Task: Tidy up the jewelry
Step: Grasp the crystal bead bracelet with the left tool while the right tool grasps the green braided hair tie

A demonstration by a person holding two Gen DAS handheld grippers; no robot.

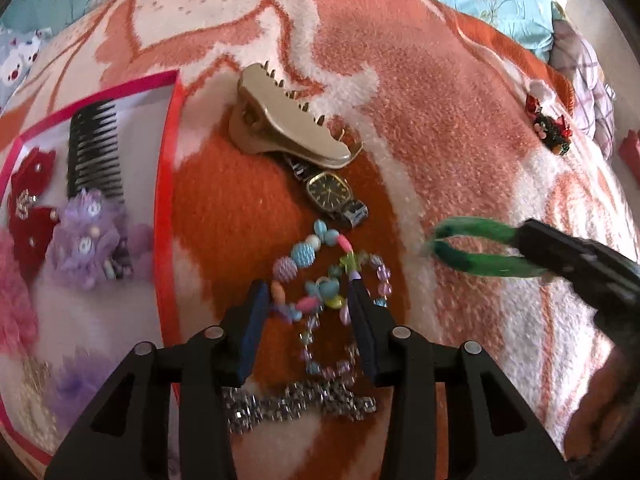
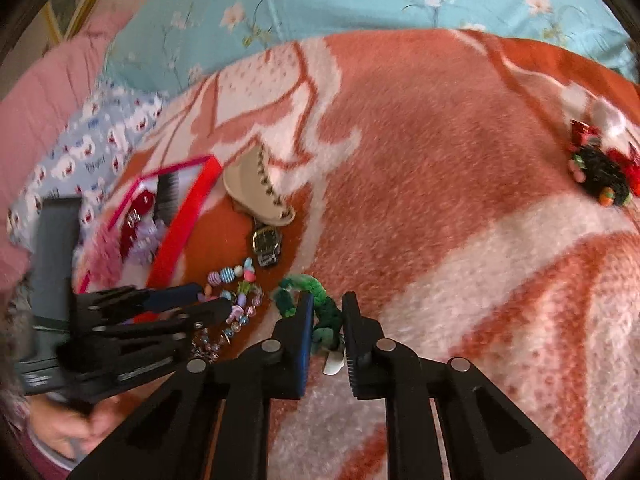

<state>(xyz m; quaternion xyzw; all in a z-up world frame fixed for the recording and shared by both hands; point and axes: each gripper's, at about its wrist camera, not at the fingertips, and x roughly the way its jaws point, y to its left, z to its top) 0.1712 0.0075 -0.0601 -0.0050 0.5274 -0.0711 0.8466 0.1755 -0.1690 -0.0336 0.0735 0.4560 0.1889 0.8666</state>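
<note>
My left gripper (image 1: 310, 292) is open, its fingers on either side of a pastel bead bracelet (image 1: 320, 280) lying on the orange blanket. Beyond the bracelet lie a dark-faced wristwatch (image 1: 330, 192) and a beige claw hair clip (image 1: 288, 124). A sparkly silver chain (image 1: 296, 402) lies under the gripper. My right gripper (image 2: 327, 304) is shut on a fuzzy green hair tie (image 2: 308, 292), also seen in the left wrist view (image 1: 476, 248), held just above the blanket to the right of the bracelet (image 2: 236, 292). A pink-rimmed tray (image 1: 168, 184) at the left holds sorted items.
The tray holds a black comb (image 1: 94, 152), red bows (image 1: 30, 200), a purple flower clip (image 1: 86, 236) and pink fluff. A red-and-green Christmas hair piece (image 2: 600, 172) lies far right on the blanket (image 2: 440, 184). A turquoise floral sheet (image 2: 360, 0) lies beyond.
</note>
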